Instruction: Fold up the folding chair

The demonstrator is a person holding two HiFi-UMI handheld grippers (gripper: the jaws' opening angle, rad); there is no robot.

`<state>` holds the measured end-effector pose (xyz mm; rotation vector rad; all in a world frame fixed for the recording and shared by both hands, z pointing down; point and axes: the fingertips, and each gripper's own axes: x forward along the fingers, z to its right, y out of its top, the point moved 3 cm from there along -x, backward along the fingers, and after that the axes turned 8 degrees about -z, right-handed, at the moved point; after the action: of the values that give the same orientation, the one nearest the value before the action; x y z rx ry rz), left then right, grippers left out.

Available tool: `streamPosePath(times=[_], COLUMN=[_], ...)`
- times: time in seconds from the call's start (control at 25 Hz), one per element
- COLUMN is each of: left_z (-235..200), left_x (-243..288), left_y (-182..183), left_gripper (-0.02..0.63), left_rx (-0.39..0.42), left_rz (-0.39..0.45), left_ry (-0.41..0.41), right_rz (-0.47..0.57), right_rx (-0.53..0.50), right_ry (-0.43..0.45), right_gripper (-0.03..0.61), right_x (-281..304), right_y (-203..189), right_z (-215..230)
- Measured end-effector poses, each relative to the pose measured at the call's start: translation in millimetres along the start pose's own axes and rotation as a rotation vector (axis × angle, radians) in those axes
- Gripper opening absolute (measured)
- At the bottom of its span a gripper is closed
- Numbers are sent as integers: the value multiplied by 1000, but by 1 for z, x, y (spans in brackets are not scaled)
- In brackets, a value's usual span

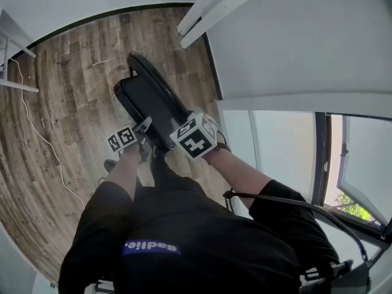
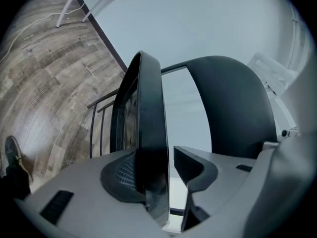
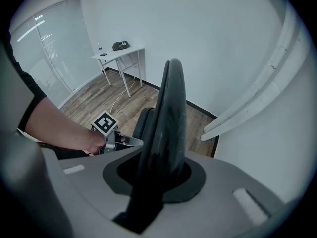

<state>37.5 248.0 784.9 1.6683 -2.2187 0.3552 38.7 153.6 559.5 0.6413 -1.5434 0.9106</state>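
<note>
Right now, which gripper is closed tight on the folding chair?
The right gripper: a black chair panel fills its jaws. The left gripper only straddles a panel edge, with a gap beside one pad.

- grey-brown wood-plank floor [image 1: 73,84], glossed by daylight.
- plain white wall [image 1: 306,35], with a dark baseboard [image 1: 92,18] along its foot.
- thin white cable [image 1: 40,138] trailing loose across the floor.
- small white table [image 3: 121,53] standing against the wall, a dark object [image 3: 120,45] on top.
- glass partition [image 3: 54,48] just beside that table.
- window [image 1: 361,158] with green leaves outside.
- white slanted bars [image 1: 211,8] near the wall.
</note>
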Motion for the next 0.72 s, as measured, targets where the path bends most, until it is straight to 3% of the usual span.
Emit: streamPosePath(times=[0.44, 0.72], left_z=[50, 66], left_x=[40, 57], left_y=[6, 4], left_gripper=[179, 179], left_rx=[9, 15], left_rz=[-10, -43], left_ry=[-43, -10], right_rz=[1, 11], right_rx=[11, 51], right_ry=[-18, -18], right_gripper=[83, 84], right_x=[-9, -13], right_y=[2, 0], right_z=[-2, 1])
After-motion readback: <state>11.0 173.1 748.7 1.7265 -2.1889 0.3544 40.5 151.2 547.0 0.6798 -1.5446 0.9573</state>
